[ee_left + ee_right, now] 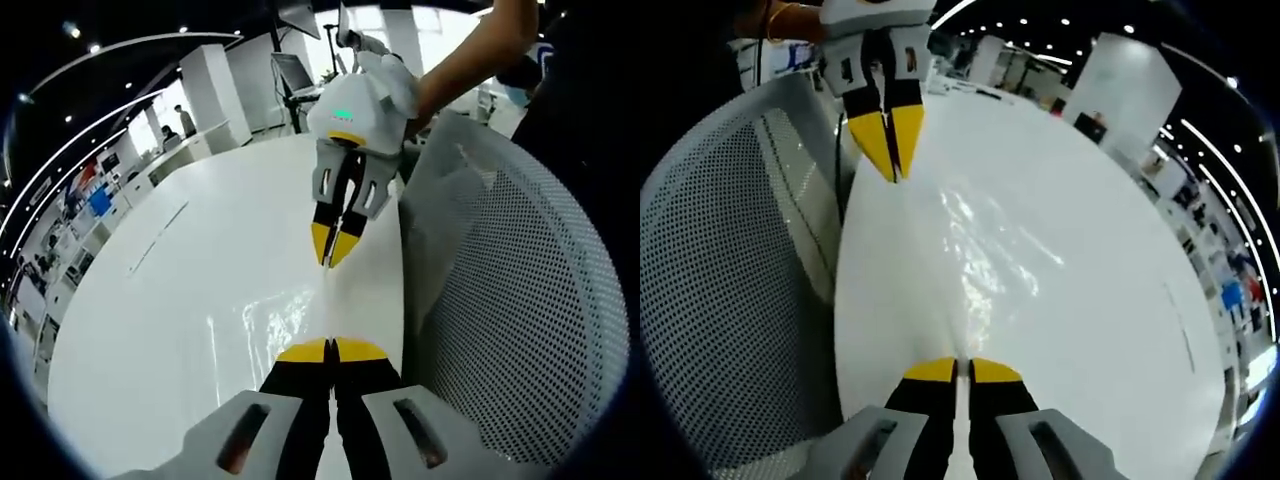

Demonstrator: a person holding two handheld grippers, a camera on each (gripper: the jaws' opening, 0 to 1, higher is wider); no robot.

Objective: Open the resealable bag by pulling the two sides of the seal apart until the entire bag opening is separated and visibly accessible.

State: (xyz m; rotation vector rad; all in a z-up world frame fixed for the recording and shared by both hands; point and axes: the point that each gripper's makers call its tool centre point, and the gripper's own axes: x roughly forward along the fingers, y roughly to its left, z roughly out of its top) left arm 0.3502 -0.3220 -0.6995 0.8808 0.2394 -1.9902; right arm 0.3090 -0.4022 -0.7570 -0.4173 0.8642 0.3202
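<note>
Two tools are facing each other along one line, and the clear resealable bag (285, 315) is lying stretched between them on the white worktop (150, 300), showing mainly as crinkled glare. In the right gripper view the bag (985, 255) is running from that view's own jaw tips up toward the opposing tool, so its long axis is lying on the line joining the two tools.

At the near end of the left gripper view, the left tool (331, 350) is sitting with its yellow tips pressed together, and the film appears to be running into them; I judge it is pinching one edge of the bag. The right tool (335, 243) is coming in from above in that view, its jaws nearly closed, apparently nipping the far edge of the bag, though the plastic is too transparent to be sure. Seen from the other side, the right tool (955, 371) is showing only a thin slit between its tips, and the left tool (890, 140) is pointing down at the bag.

Neither hand is nearer; each is at an opposite end. The seal is probably going to part when the tools draw directly away from each other.

A white mesh chair back (520, 300) is standing just beside the worktop edge.
</note>
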